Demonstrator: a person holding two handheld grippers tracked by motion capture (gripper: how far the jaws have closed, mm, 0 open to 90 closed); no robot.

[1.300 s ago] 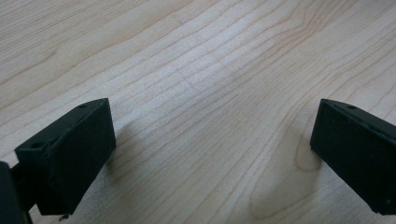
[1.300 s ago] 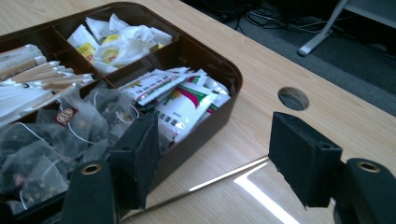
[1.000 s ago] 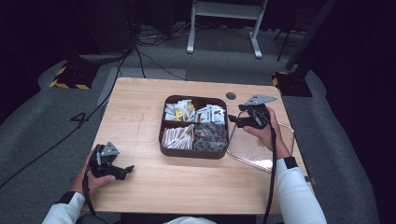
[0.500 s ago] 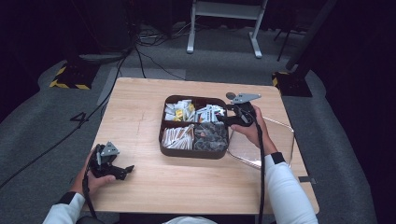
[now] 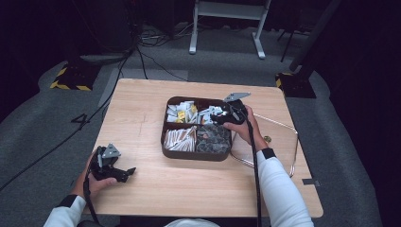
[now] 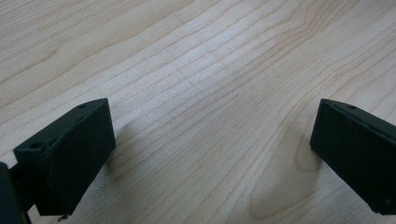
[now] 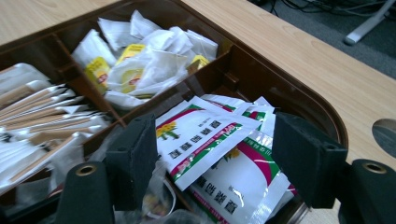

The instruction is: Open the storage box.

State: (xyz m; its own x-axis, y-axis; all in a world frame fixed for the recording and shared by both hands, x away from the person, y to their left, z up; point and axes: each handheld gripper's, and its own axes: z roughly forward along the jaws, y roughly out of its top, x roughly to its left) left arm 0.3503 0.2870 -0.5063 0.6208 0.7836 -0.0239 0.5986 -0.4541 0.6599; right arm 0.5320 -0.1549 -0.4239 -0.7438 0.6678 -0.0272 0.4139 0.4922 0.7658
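Observation:
A brown four-compartment tray [image 5: 196, 156] stands at the middle of the wooden table. My right gripper [image 5: 218, 117] hovers low over the tray's back right compartment, open. In the right gripper view its jaws straddle the top of a pile of white sachets [image 7: 233, 182] printed in green and red, without pressing on them; my right gripper [image 7: 215, 140] holds nothing. Tea bags [image 7: 140, 65] fill the compartment beyond, and paper sticks [image 7: 42, 121] lie at the left. My left gripper [image 5: 126, 172] rests on the table's near left part. In its own view my left gripper [image 6: 210, 121] stands open over bare wood.
A clear lid-like sheet [image 5: 295, 142] lies on the table right of the tray, under the right forearm. A round hole [image 7: 385, 133] is cut in the tabletop behind the tray. Cables and a white stand [image 5: 227, 9] are on the floor beyond the table.
My right gripper has moved left and down, from beside the tray's right edge to over its back right compartment. The left gripper has stayed in place.

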